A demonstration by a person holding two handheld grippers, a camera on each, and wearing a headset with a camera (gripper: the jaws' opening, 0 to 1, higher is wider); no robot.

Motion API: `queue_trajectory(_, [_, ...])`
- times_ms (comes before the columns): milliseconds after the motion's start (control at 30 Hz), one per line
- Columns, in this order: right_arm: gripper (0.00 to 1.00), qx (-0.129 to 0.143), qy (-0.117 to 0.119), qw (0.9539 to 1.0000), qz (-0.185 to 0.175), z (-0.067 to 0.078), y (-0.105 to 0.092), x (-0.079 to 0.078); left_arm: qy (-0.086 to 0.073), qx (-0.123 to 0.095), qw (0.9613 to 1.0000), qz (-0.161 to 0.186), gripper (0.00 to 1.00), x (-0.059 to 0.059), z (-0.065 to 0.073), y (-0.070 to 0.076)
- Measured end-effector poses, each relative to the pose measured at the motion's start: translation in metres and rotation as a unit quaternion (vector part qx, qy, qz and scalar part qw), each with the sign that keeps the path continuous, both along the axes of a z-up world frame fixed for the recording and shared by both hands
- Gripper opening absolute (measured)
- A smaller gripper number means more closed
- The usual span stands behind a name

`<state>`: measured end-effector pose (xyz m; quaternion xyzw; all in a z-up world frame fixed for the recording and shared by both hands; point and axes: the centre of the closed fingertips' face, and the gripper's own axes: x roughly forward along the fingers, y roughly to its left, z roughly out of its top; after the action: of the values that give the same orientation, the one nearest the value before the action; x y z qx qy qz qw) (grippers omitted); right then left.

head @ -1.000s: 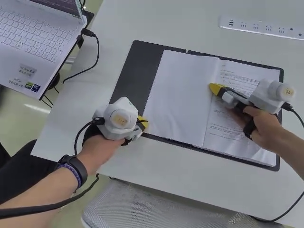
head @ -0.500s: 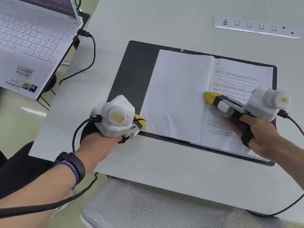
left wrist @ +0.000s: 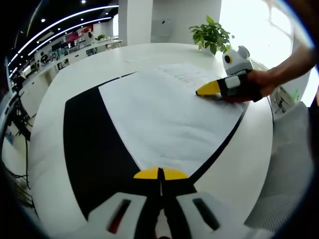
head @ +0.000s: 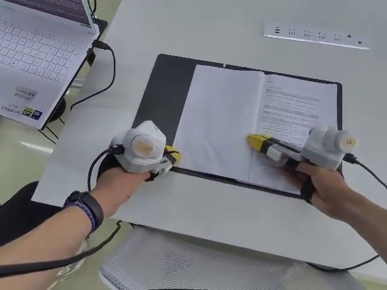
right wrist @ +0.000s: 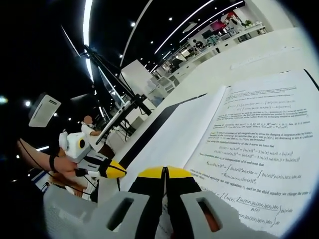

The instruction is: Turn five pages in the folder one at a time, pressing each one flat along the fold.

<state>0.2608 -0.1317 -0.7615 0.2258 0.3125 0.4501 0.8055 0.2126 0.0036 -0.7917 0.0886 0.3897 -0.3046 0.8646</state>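
Note:
A black folder (head: 166,90) lies open on the white table. A blank turned page (head: 221,121) covers its left half and a printed page (head: 299,112) its right. My right gripper (head: 252,141) is shut, its yellow tips resting on the fold low between the two pages; its own view shows the tips (right wrist: 164,173) on the printed page (right wrist: 259,134). My left gripper (head: 173,155) is shut with nothing in it and sits at the folder's near left edge. The left gripper view has its tips (left wrist: 160,174) over the black cover (left wrist: 94,149), with the right gripper (left wrist: 202,91) beyond.
A white laptop (head: 36,54) with a plugged cable stands at the far left. A white power strip (head: 314,35) lies at the back of the table. The table's near edge (head: 199,232) runs just below the folder.
My right gripper has slid down the fold toward me, from mid-page to near the folder's lower edge. The left gripper has stayed at the folder's near left edge.

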Motion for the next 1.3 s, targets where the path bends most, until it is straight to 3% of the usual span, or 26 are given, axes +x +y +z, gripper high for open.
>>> queue_trajectory(400, [0.00,0.010,0.019,0.9996,0.021,-0.002,0.000,-0.052,0.000,-0.003,1.0000,0.001,0.00,0.000,0.000,0.000])
queue_trajectory(533, [0.00,0.013,0.023,0.9994,0.022,-0.003,0.000,-0.064,0.000,-0.003,1.0000,0.000,0.00,-0.001,0.001,0.000])
queue_trajectory(967, [0.00,0.005,0.037,0.9985,0.039,-0.013,-0.005,-0.078,0.000,-0.003,1.0000,-0.002,0.00,-0.001,0.000,0.001])
queue_trajectory(1300, [0.00,0.001,0.057,0.9983,0.010,-0.017,-0.007,-0.079,0.005,-0.002,1.0000,0.005,0.00,-0.001,0.001,0.000])
